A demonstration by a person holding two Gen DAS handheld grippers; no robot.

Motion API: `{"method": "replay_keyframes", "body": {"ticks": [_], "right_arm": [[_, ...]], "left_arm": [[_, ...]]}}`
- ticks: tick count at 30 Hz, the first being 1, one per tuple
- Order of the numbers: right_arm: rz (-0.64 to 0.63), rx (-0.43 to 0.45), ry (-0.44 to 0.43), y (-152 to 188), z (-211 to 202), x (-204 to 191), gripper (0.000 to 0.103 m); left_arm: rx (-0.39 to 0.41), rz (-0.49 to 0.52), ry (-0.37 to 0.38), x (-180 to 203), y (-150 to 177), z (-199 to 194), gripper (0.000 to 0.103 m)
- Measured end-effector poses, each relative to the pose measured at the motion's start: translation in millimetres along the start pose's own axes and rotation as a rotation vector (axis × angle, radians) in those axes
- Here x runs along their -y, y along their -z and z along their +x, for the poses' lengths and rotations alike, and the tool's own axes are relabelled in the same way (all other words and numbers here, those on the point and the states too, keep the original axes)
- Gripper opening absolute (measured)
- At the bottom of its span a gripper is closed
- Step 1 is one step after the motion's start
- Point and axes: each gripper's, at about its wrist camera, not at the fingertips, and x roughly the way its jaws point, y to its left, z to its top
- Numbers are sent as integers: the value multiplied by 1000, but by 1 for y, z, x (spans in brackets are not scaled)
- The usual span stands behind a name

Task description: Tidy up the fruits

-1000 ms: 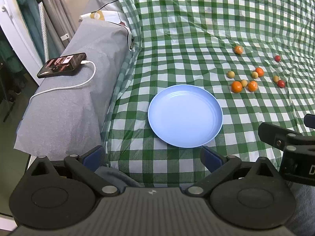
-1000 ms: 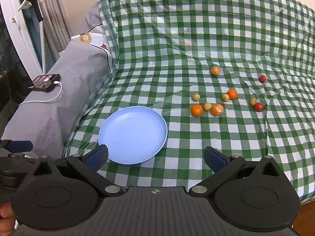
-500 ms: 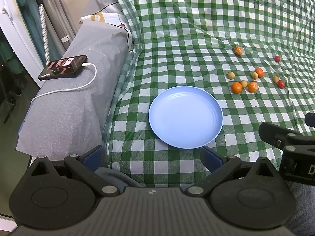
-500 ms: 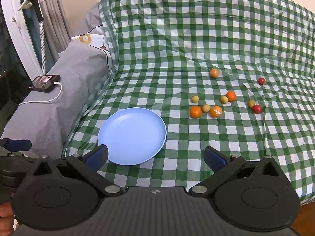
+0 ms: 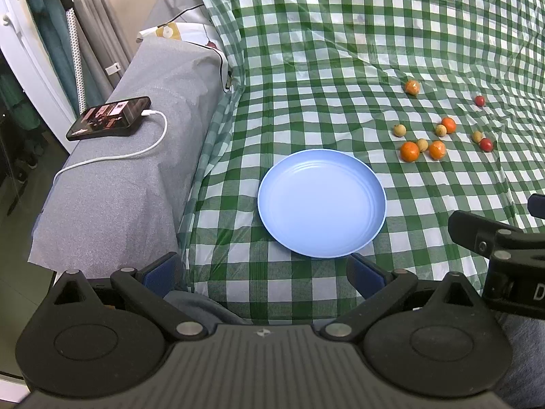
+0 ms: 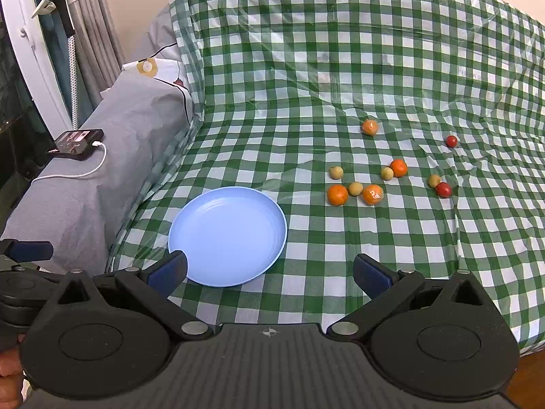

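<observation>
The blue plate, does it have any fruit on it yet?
Empty. The blue plate shows only bare surface; all the fruits lie scattered on the checked cloth beyond it.

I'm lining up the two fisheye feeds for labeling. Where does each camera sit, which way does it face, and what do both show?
Left wrist: sits on the left gripper, jaws open, looking forward over the blue plate to the scattered fruits; the right gripper shows at the right edge.
Right wrist: sits on the right gripper, jaws open, facing the same checked cloth; the left gripper and part of a hand show at the left edge.
Shared: plate, fruits, cloth, and the phone charging at left.
</observation>
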Motion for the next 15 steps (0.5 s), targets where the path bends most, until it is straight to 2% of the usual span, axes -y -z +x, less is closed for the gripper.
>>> {"method": "replay_keyframes", "body": {"ticks": [9, 15], "right_arm": [[6, -13, -2, 1, 2, 0, 103], [-38, 58, 34, 8, 6, 1, 103]], "left_arm": [[-7, 5, 1, -2, 0, 1, 103], [-11, 11, 1, -2, 0, 4, 103]]}}
